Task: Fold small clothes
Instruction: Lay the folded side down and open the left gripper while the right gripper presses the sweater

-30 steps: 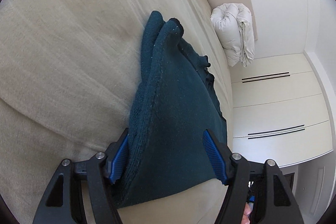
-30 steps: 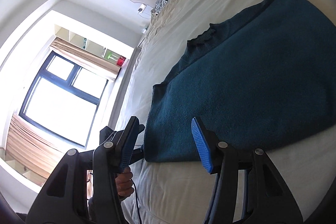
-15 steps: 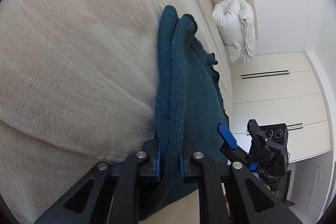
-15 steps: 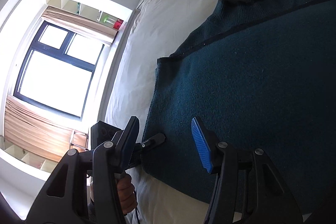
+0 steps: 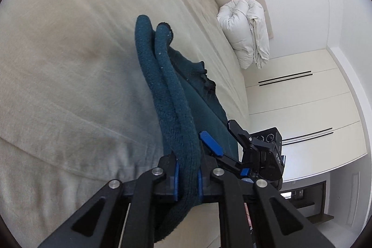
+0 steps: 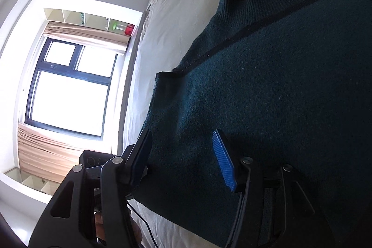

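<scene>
Clamped on the dark teal knitted sweater (image 5: pixel 176 108), my left gripper (image 5: pixel 187 180) should lift evenly once my opening right gripper (image 6: pixel 183 159) pinches the matching hem, not just straddles it.

In the right wrist view the sweater (image 6: pixel 267 97) runs off the right and bottom edges, so we lose its far side. In the left wrist view its lower edge sinks behind the left gripper (image 5: pixel 187 176), and the bed (image 5: pixel 69 62) blurs nearby.
</scene>
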Demonstrator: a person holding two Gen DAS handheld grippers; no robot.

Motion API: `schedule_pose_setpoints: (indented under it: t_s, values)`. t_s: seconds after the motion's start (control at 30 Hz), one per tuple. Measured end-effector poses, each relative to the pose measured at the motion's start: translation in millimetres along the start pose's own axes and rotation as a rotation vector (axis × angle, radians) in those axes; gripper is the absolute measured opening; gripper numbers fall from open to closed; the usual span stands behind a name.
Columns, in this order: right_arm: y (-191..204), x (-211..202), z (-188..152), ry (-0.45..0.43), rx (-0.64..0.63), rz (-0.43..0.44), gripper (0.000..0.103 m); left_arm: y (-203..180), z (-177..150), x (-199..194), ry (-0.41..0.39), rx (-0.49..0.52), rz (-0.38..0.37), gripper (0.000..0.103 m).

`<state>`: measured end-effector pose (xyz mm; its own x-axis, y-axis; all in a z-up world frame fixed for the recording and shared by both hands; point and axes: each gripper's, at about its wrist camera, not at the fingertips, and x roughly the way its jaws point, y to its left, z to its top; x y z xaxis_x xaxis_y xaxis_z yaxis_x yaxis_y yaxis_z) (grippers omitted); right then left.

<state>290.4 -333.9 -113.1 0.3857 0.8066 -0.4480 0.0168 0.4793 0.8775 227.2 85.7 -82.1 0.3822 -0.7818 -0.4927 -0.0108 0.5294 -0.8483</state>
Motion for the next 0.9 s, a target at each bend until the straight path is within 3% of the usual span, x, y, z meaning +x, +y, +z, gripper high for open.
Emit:
schedule_pose_setpoints:
  t_s: [0.17,0.3,0.47,0.57,0.67,0.9]
  values:
    - [-26.3,-60.6,23.1,-0.070,0.103,0.121,0.065,-75.2,-8.3,33.1,0.036,0.139,0.000,0.012]
    - [-54.7,-106.4,37.9,-0.129,0.165,0.189,0.073,-123.4,-28.8,92.1,0.116,0.227,-0.008,0.012]
    - [-103.4,-142.3,49.6,-0.168,0.253,0.227,0.074,-134.9,-60.9,174.7,0.239,0.242,-0.002,0.013]
    - [-130.4,-153.7,51.6,-0.175,0.297,0.220,0.074,-129.6,-79.5,204.7,0.305,0.226,-0.002,0.031]
    - [-132.3,-155.9,50.8,-0.158,0.270,0.215,0.074,-131.4,-93.8,194.8,0.316,0.252,-0.061,0.051]
    - [-108.0,-150.4,57.6,-0.124,0.149,0.065,0.073,-120.3,-84.9,123.4,0.162,0.321,-0.033,0.053]
